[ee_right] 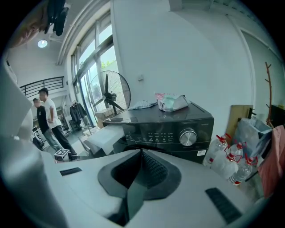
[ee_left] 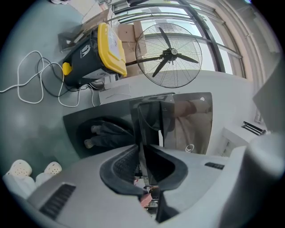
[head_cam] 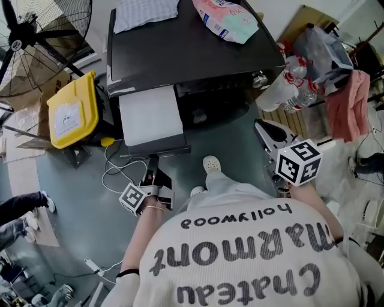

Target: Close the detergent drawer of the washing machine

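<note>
The black washing machine (head_cam: pixel 192 48) stands ahead of me, and its control panel with a silver dial (ee_right: pixel 188 137) faces the right gripper view. The detergent drawer (head_cam: pixel 150 114) is pulled far out toward me, pale inside with a dark front panel (head_cam: pixel 159 146). My left gripper (head_cam: pixel 153 175) is shut on the edge of that front panel. In the left gripper view a thin dark plate (ee_left: pixel 143 129) stands pinched between the pads. My right gripper (head_cam: pixel 264 127) hangs to the right of the machine, apart from it. Its jaws (ee_right: pixel 141 153) are shut with nothing between them.
A black bin with a yellow lid (head_cam: pixel 72 111) and a standing fan (head_cam: pixel 36 33) are to the machine's left. A white cable (head_cam: pixel 117 171) loops on the floor under the drawer. Water bottles (head_cam: pixel 294 84) stand at the right. A soft pack (head_cam: pixel 225 18) and a cloth (head_cam: pixel 147 12) lie on top.
</note>
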Motion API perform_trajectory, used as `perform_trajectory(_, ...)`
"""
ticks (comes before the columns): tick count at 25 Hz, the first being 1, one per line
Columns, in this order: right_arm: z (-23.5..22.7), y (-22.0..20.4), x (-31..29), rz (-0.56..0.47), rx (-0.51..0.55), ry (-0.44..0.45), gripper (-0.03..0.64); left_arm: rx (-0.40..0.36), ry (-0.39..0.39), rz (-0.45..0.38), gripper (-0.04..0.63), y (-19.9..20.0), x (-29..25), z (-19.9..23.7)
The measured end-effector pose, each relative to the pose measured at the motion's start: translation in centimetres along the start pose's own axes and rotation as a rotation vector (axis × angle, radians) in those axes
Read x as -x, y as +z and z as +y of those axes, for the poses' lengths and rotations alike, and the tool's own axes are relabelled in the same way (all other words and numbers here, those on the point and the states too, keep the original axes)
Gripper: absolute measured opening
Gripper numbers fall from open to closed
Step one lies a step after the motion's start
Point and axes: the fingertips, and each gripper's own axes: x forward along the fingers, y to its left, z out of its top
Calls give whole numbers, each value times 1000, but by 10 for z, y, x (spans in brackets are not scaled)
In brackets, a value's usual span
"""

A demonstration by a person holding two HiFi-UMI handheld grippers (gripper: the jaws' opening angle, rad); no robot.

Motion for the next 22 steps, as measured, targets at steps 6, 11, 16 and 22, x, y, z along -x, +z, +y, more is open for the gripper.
perform_trajectory(6, -11, 12, -20, -8, -34, 44, 34, 9, 19, -31, 58, 4, -2, 3)
perform_trajectory(11, -19, 23, -38, -31, -124, 83, 34, -5, 43, -43, 63, 7, -1, 4)
perform_trajectory(16, -28, 35, -54, -43, -110, 103, 34, 4, 60, -70, 63, 8, -1, 5)
perform_trajectory(22, -33, 45, -75, -29, -76, 148, 34, 21, 69, -111, 63, 10, 0, 5)
